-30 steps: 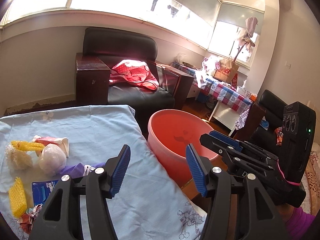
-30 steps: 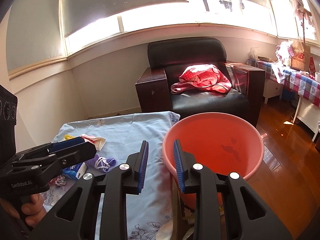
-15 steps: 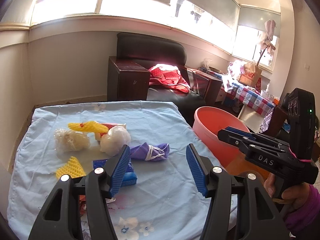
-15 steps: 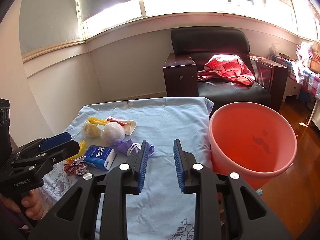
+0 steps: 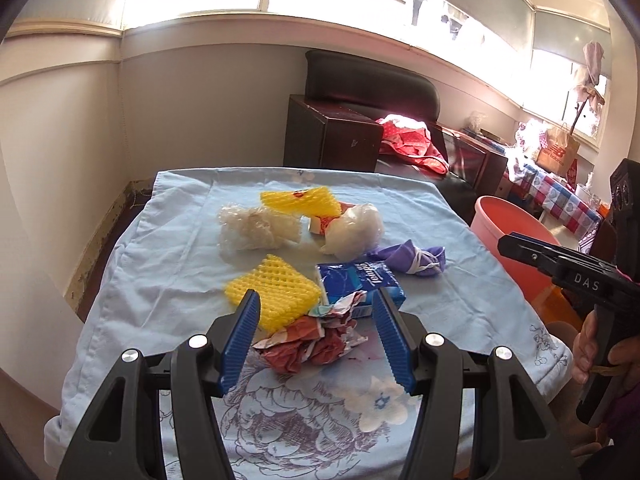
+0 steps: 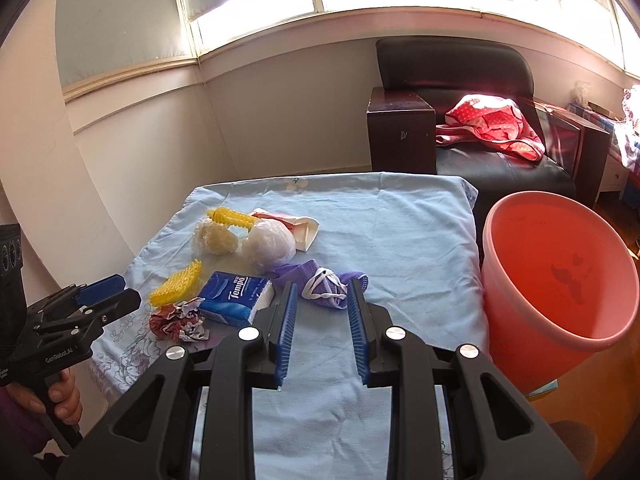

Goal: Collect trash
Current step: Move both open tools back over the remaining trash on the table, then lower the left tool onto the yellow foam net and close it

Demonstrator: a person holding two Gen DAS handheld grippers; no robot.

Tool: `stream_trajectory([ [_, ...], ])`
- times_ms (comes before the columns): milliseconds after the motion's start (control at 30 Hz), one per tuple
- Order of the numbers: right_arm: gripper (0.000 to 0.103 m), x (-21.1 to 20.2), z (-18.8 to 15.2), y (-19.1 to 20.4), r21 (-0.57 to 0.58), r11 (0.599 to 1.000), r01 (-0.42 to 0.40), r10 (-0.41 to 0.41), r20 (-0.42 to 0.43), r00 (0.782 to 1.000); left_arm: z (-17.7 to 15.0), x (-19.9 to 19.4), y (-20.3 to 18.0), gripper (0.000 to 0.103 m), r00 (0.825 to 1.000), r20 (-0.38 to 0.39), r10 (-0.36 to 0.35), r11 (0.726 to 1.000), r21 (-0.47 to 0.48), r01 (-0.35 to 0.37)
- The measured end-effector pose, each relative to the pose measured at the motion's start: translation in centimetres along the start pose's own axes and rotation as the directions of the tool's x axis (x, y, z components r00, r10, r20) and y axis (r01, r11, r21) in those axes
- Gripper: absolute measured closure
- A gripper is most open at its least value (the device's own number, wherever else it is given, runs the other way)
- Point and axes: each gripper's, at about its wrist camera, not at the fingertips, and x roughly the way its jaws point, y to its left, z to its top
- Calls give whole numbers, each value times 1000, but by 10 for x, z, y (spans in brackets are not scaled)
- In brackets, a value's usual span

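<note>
Trash lies on a table with a light blue cloth [image 5: 168, 264]: a crumpled red wrapper [image 5: 310, 342], two yellow foam nets [image 5: 276, 294], a blue tissue pack [image 5: 360, 284], a purple mask [image 5: 412, 260], clear and white plastic wads [image 5: 256, 228]. My left gripper [image 5: 316, 342] is open, its jaws on either side of the crumpled wrapper [image 6: 176, 322]. My right gripper [image 6: 322, 332] is open and empty, just short of the purple mask [image 6: 324, 286]. A salmon plastic bucket [image 6: 560, 292] stands right of the table.
A black leather armchair [image 6: 480, 128] with a red cloth [image 6: 492, 120] stands behind the table. A side table with a checked cloth [image 5: 560, 196] and a paper bag is at the far right. The wall runs along the table's left and far sides.
Both grippers have swung left from the bucket to the trash. The left one has come down around the crumpled wrapper; the right one has closed in on the purple mask.
</note>
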Motion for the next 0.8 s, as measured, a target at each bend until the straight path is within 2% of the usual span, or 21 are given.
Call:
stream_trajectory([
  [133,77,6,-1,3,0,1000,-14,14,-16,1000,1,12,21,46,999,-34,15,996,-88,-18],
  [300,77,12,-1,6,2,1000,-29,29,-26,999,3,33,43,48,995,-95,-32,974,-226,9],
  [400,77,16,-1,9,1,999,-39,39,-33,999,4,48,50,51,990,-131,-53,961,-277,14],
  [600,77,22,-3,13,-3,999,-47,47,-48,998,3,67,52,65,978,-187,-89,953,-303,29],
  [667,77,24,-3,15,-6,999,-49,49,-53,997,2,72,51,73,975,-197,-100,951,-307,35],
  [733,77,27,-3,16,-9,999,-53,52,-58,997,1,72,50,88,977,-191,-97,954,-297,36],
  [800,77,29,-3,17,-11,998,-57,56,-64,996,1,69,51,91,980,-175,-92,957,-288,39],
])
